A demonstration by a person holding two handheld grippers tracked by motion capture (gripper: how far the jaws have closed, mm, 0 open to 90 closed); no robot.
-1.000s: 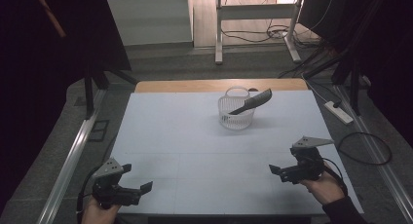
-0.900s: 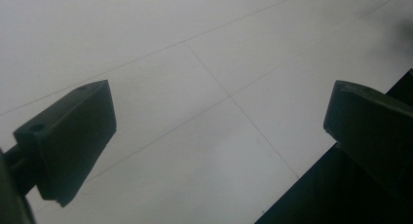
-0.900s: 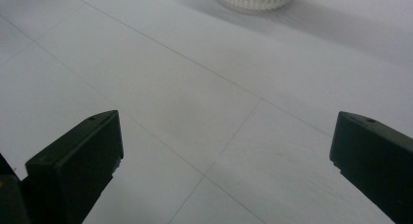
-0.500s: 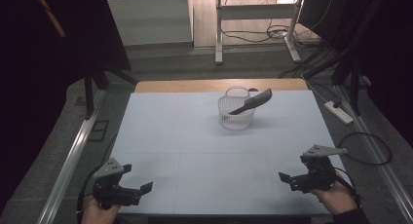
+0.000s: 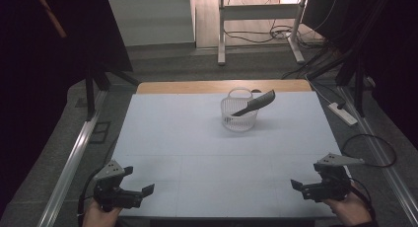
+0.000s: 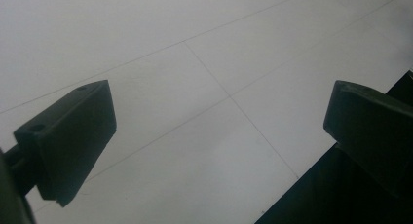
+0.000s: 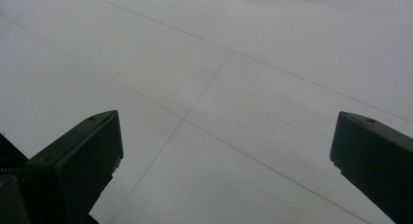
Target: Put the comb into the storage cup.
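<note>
A small white basket stands at the far middle of the white table. A black comb leans in it, its upper end sticking out to the right. My left gripper rests low at the near left corner, held by a hand, jaws wide apart with nothing between them. In its own view my left gripper looks down on bare tabletop. My right gripper sits at the near right corner, also open and empty. My right gripper likewise faces plain table surface.
The table's near edge shows as a dark drop at the lower right of the left gripper view. A power strip lies on the floor right of the table. Metal rails run along both sides. A desk frame stands behind.
My right gripper has moved back toward the near right corner and slightly to the right. The left gripper, basket and comb stay where they were.
</note>
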